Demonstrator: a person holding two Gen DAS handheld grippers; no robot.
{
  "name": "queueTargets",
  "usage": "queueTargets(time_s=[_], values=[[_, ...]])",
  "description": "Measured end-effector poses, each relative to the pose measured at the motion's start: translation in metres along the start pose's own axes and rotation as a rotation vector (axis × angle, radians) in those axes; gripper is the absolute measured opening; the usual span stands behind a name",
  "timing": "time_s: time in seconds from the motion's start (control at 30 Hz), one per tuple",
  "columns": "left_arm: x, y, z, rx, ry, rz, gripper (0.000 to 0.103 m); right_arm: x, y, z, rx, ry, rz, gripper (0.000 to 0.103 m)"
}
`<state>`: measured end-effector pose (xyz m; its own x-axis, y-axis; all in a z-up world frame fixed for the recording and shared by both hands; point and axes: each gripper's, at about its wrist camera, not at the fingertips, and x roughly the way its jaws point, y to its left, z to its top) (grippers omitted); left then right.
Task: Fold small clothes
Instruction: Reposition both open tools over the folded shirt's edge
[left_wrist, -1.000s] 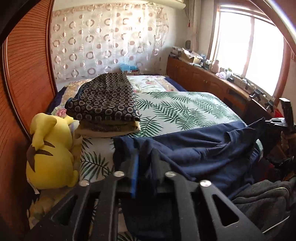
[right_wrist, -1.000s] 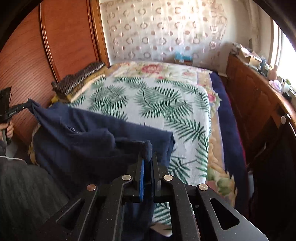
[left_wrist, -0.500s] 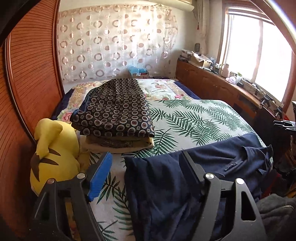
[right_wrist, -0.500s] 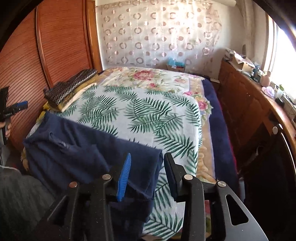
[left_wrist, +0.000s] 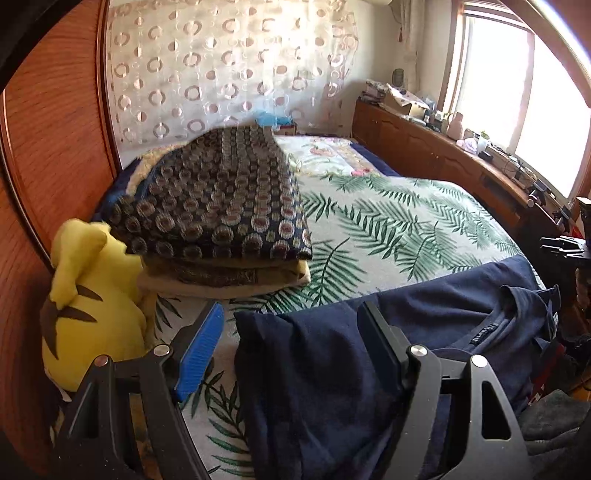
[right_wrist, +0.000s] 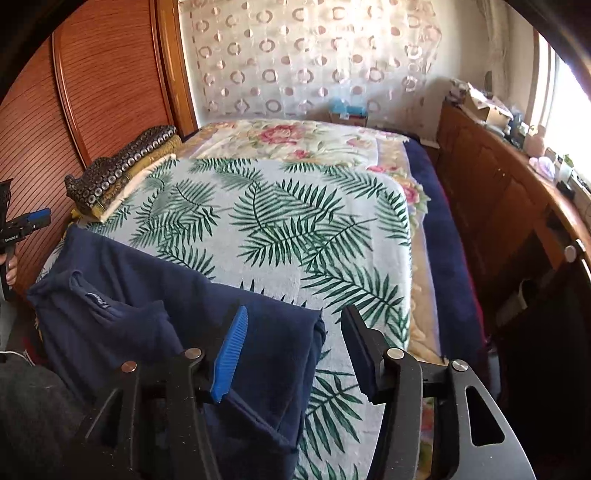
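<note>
A navy blue shirt (left_wrist: 424, 332) lies spread along the near edge of the bed, collar label facing up; it also shows in the right wrist view (right_wrist: 155, 302). My left gripper (left_wrist: 291, 332) is open and empty, its jaws wide apart above the shirt's left end. My right gripper (right_wrist: 295, 343) is open and empty above the shirt's right end, at its folded corner. The left gripper also shows at the far left of the right wrist view (right_wrist: 26, 225).
A stack of folded clothes (left_wrist: 221, 206) with a dark circle-patterned piece on top sits at the bed's left side. A yellow plush toy (left_wrist: 88, 314) lies beside it. The leaf-print blanket (right_wrist: 295, 229) covers the bed. A wooden cabinet (right_wrist: 509, 206) runs along the right.
Both grippers were shut on the navy shirt a second ago and have opened, letting it drop flat on the bed. Both have pulled back slightly.
</note>
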<state>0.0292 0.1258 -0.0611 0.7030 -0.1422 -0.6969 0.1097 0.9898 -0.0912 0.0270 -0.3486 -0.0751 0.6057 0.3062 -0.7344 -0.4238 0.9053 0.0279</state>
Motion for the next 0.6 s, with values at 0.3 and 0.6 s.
queueTargets(time_s=[0.3, 0.6], values=[[0.041, 0.007, -0.013, -0.033, 0.098, 0.004, 0.076, 0.052, -0.013, 0.000, 0.032, 0.083, 0.024, 0.055], [0.054, 0.006, -0.017, -0.045, 0.130, 0.002, 0.076, 0.073, -0.016, -0.004, 0.031, 0.108, 0.023, 0.055]])
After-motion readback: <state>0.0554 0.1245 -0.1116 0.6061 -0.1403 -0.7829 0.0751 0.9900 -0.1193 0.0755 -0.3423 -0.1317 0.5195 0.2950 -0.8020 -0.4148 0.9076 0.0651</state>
